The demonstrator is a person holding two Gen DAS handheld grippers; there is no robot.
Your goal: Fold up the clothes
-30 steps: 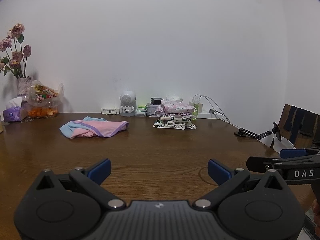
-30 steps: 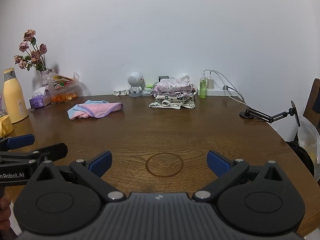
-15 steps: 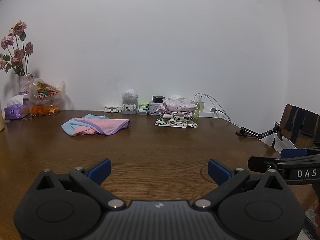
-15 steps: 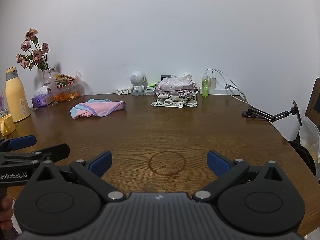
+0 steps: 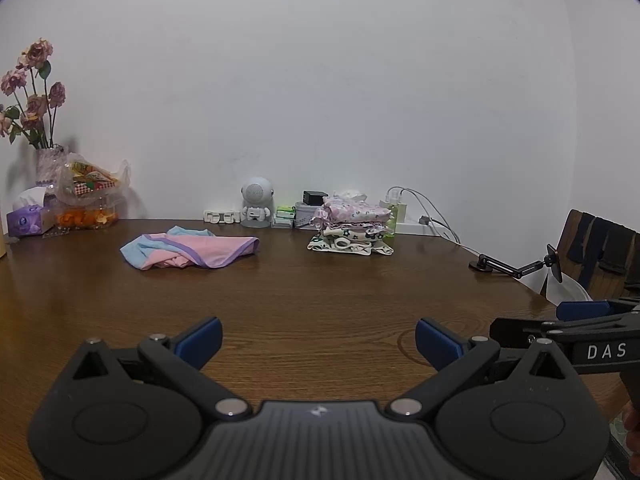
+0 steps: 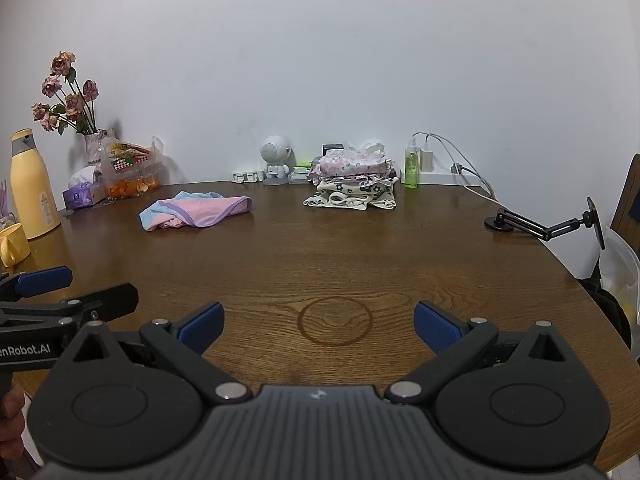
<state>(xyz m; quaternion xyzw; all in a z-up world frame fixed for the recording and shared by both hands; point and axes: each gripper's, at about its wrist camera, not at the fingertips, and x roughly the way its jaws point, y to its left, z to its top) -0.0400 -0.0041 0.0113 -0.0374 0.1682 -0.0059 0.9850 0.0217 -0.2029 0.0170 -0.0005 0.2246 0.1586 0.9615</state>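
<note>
Currently, your left gripper (image 5: 318, 338) and right gripper (image 6: 318, 326) both hover w/ jaws wide apart, empty, over the wooden table (image 6: 320, 256). Pink-blue garment (image 6: 196, 210) lies unfolded at far left; folded stack (image 6: 352, 184) sits near the wall.

A round wooden table (image 6: 280, 264) bears a pink-blue garment (image 6: 196, 210) and a folded stack (image 6: 352, 182).

Your right gripper (image 6: 318, 330) hangs spread wide over bare table (image 6: 360, 248). Pink-and-blue garment (image 6: 196, 210) lies rumpled far left; folded stack (image 6: 352, 182) sits near wall.
</note>
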